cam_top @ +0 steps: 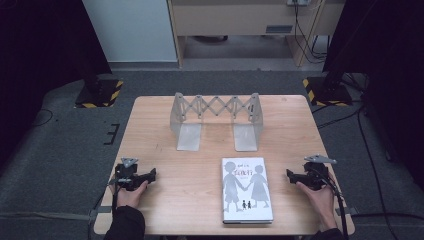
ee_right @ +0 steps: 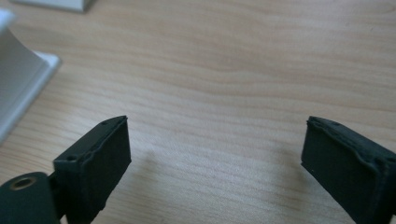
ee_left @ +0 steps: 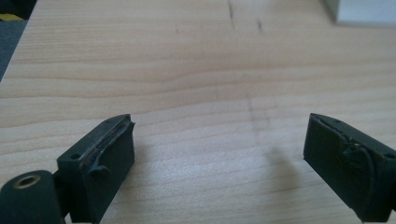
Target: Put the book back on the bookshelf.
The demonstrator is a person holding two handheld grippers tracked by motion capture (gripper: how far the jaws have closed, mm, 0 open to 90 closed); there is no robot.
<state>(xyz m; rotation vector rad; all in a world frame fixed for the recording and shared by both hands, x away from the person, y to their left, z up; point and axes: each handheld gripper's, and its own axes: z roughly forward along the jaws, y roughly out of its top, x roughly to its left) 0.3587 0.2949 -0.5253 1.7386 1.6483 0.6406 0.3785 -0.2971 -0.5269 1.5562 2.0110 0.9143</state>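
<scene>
A white book [cam_top: 247, 189] with two dark child figures on its cover lies flat near the table's front edge, right of centre. Behind it stands a grey metal scissor-type book rack [cam_top: 216, 120] with two flat feet. My left gripper [cam_top: 151, 174] rests low over the table at the front left, open, with bare wood between its jaws [ee_left: 219, 135]. On the other side, my right gripper [cam_top: 290, 175] sits just right of the book, also open and holding nothing [ee_right: 217, 135]. In the right gripper view the book's edge [ee_right: 18, 88] lies at the left.
The wooden table [cam_top: 165, 150] stands on grey carpet. A pale rack foot [ee_left: 364, 11] lies far ahead in the left gripper view. Black stands with yellow-striped bases [cam_top: 100, 92] flank the table's far corners, and cables run along the floor at the right [cam_top: 370, 150].
</scene>
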